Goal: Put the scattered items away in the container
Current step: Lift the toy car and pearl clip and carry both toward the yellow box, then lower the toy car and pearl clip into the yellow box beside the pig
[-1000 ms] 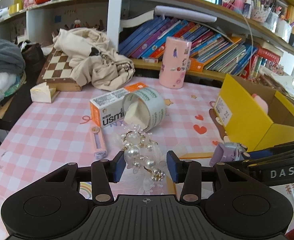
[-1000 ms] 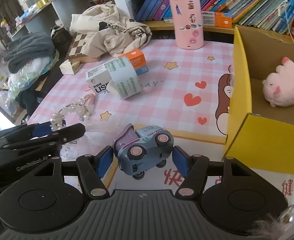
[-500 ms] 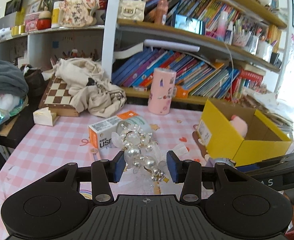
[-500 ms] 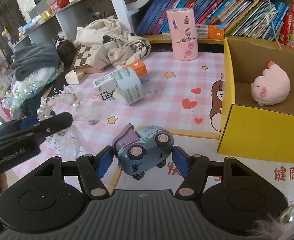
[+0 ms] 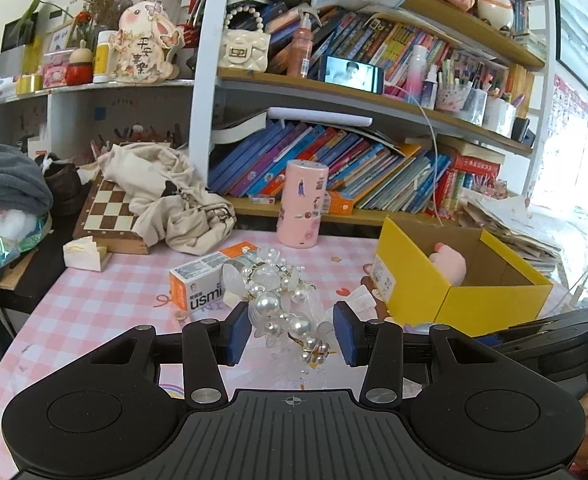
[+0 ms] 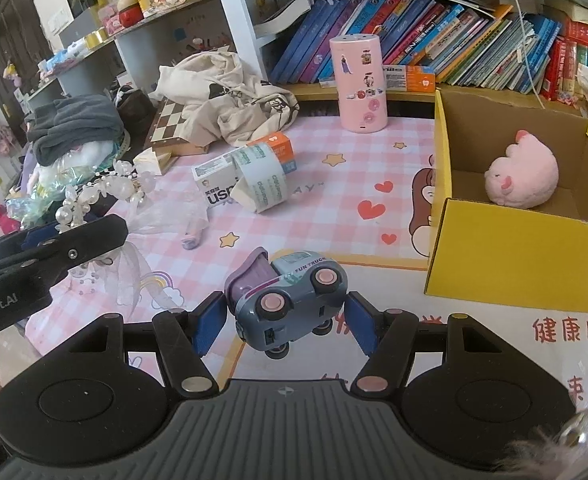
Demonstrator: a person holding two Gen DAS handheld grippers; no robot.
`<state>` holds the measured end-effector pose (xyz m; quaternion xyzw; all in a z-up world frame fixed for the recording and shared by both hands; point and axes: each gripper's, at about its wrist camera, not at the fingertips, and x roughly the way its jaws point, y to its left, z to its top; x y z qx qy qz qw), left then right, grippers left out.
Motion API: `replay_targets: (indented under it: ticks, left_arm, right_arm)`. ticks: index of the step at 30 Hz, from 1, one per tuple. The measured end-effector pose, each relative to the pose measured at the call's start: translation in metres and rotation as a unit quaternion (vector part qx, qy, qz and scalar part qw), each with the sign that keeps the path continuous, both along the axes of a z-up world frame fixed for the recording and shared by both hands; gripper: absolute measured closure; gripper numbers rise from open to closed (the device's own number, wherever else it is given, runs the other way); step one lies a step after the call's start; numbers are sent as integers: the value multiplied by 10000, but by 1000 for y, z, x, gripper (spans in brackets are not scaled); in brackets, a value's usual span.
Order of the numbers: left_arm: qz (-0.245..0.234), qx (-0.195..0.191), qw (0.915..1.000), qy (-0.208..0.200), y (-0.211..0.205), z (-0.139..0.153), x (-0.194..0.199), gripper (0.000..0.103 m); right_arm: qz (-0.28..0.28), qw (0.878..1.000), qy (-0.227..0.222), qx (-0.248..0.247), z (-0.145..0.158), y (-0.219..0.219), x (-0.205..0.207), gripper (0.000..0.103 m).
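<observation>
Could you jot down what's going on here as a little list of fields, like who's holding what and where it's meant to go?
left claw: holding a pearl hair ornament, lifted off the table
right claw: gripping a grey toy truck
container: yellow box, open top
already inside: pink plush toy
still on table: tape roll, white carton

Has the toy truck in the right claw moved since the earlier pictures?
Yes. The truck has risen with the right claw: the yellow box now sits lower and farther off in the right wrist view, and more of the table shows.
</observation>
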<state>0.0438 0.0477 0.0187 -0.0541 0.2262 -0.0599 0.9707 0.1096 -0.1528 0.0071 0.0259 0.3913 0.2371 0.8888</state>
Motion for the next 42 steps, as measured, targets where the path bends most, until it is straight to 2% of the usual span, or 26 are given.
replay_targets:
  ticks: [11, 26, 34, 42]
  left_arm:
    - [-188, -80, 9998, -4, -4, -1, -4, 60]
    - [-967, 93, 9952, 82, -49, -1, 16, 60]
    - [-1528, 146, 9880, 185, -86, -2, 32, 60]
    - [-2121, 156, 9768, 236, -123, -5, 43, 60]
  right_arm:
    - [-35, 9999, -69, -113, 1, -5, -14, 40]
    - [-830, 9965, -14, 20, -1, -57, -21, 40]
    - [-1335, 9910, -5, 81, 0, -93, -19, 40]
    - [-1864, 9825, 22, 71, -1, -131, -24, 40]
